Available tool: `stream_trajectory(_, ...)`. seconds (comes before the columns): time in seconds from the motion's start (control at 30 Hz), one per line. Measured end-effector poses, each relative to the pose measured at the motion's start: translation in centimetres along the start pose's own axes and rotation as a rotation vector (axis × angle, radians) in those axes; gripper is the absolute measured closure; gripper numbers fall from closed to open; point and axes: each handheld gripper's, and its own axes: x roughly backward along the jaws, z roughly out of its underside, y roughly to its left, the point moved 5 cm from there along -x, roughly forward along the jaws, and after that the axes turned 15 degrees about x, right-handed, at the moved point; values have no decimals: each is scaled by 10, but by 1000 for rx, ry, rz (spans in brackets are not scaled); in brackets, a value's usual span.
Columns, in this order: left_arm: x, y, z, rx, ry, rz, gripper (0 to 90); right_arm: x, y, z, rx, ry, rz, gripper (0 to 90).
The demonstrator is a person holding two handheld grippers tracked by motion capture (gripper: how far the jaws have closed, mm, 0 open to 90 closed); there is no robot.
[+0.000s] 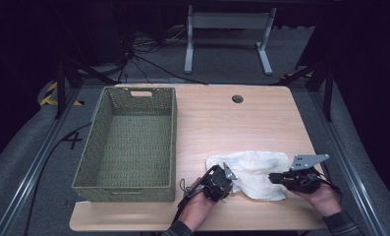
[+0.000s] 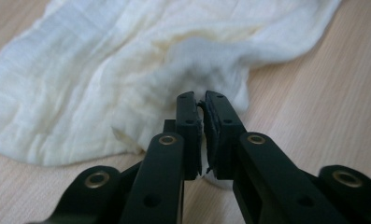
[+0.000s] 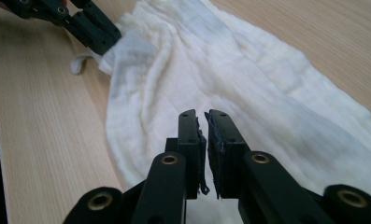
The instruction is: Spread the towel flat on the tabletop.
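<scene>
A crumpled white cloth (image 1: 254, 167) (image 2: 127, 70) (image 3: 248, 84) lies on the wooden table (image 1: 222, 123) near its front right. My left gripper (image 1: 229, 184) (image 2: 203, 100) is at the cloth's near left corner, jaws shut with a fold of cloth pinched between them. The right gripper view shows the left gripper (image 3: 106, 44) farther off, with a small tail of cloth hanging out beside it. My right gripper (image 1: 273, 178) (image 3: 202, 116) sits at the cloth's near right edge, jaws shut with cloth under and between them. A hand holds each gripper from the table's front edge.
A green woven basket (image 1: 173, 142) stands empty on the left half of the table, its right wall close to my left gripper. A round cable hole (image 1: 237, 99) is at the table's far middle. Bare wood lies between the basket and the cloth.
</scene>
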Motion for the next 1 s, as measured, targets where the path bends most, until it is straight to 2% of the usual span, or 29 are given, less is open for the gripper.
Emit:
stream_trajectory(0.1,6,4,6,1,21,-24,870,9,-3,11,-22,12,20,840)
stream_trajectory(0.2,14,11,14,27,35,-49,878,16,-4,24,-42,34,36,833)
stream_trajectory(0.33,18,16,20,59,24,-28,875,20,-1,40,-69,72,37,790)
stream_trajectory(0.47,18,15,19,49,32,-26,864,25,1,49,-104,86,46,716)
stream_trajectory(0.6,17,15,19,47,32,-23,847,19,0,49,-146,75,19,675)
stream_trajectory(0.67,18,14,19,45,32,-25,845,13,0,48,-155,84,8,710)
stream_trajectory(0.77,18,15,19,45,33,-24,844,6,1,47,-128,102,9,866)
stream_trajectory(0.8,18,15,19,45,33,-23,844,6,1,46,-120,102,9,884)
stream_trajectory(0.9,18,15,19,44,33,-23,844,8,2,40,-106,80,12,893)
stream_trajectory(1.0,18,15,19,42,33,-23,844,9,1,27,-78,49,17,895)
